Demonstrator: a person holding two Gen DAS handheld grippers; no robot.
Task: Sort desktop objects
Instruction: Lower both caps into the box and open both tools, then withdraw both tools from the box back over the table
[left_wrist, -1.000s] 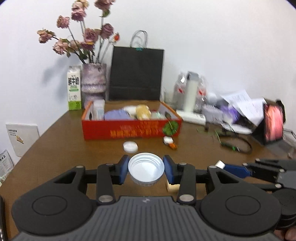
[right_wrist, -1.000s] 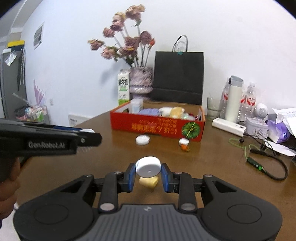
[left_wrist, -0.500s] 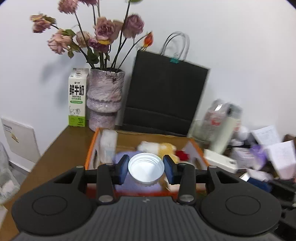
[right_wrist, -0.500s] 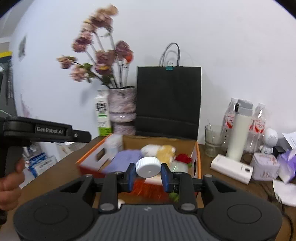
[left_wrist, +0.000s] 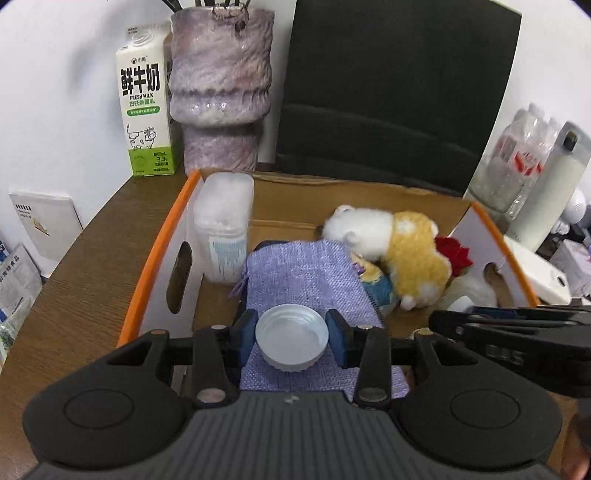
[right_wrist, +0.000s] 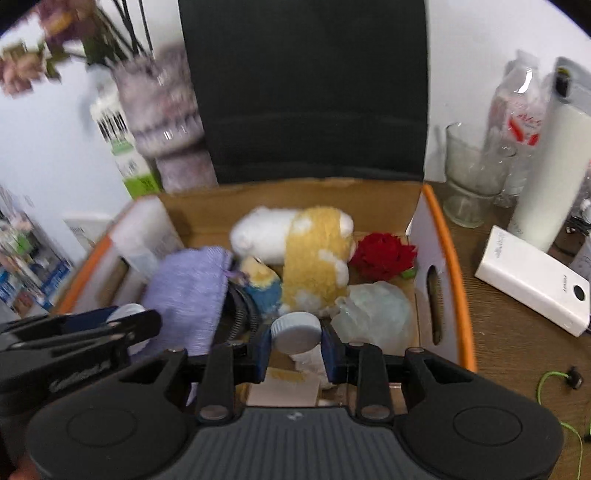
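Brown desk (left_wrist: 74, 295) under our box (left_wrist: 155, 266), from the left view our left gripper (left_wrist: 291, 338) clamped on an upturned white cap (left_wrist: 291, 339) above a purple pouch (left_wrist: 306, 280), from the right view our right gripper (right_wrist: 295, 341) pinching a smaller white lid (right_wrist: 295, 332) over the box (right_wrist: 448, 266), beside a plush toy (right_wrist: 310, 254)

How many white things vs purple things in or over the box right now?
White: 3 — wide lid between the left gripper's fingers, small cap in the right gripper, cotton-swab tub
Purple: 1 — woven pouch
Total: 4
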